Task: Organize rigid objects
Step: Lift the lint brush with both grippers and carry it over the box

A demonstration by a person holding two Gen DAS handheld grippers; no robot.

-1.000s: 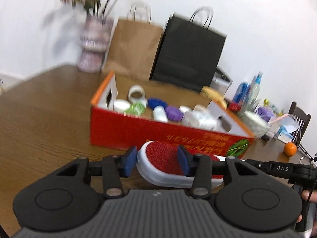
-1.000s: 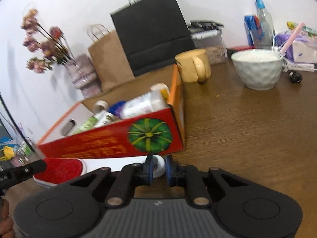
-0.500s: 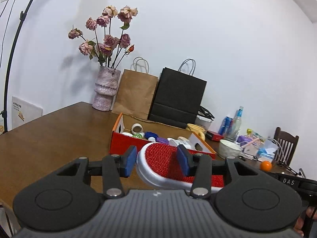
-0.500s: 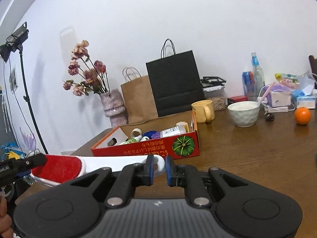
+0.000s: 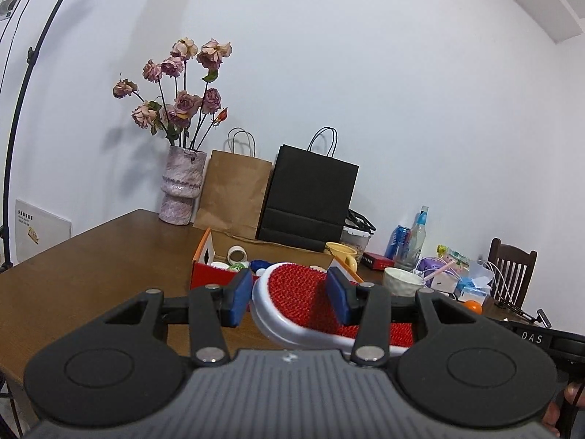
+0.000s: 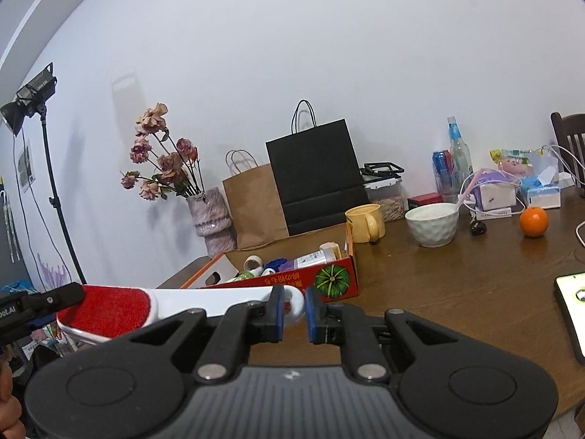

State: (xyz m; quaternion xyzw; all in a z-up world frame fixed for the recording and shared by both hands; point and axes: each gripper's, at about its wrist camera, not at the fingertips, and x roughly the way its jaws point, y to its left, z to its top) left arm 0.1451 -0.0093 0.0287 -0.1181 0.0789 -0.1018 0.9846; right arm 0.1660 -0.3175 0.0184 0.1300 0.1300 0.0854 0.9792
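Note:
A white lint brush with a red bristle pad (image 5: 296, 292) is held in the air in front of the red cardboard box (image 5: 215, 274). My left gripper (image 5: 289, 296) is shut on the brush's red head. My right gripper (image 6: 292, 311) is shut on the white handle end (image 6: 294, 301); the brush's head (image 6: 106, 309) shows at the left of the right wrist view. The box (image 6: 292, 281) holds several small bottles and tape rolls and stands on the wooden table (image 6: 457, 281).
Behind the box stand a black paper bag (image 5: 310, 197), a brown paper bag (image 5: 234, 190) and a vase of dried roses (image 5: 182, 190). To the right are a yellow mug (image 6: 365, 221), a white bowl (image 6: 433, 223), an orange (image 6: 533, 221), bottles and a chair (image 5: 512, 278).
Both grippers have lifted the brush up and back from just in front of the box; the box now looks smaller and farther away.

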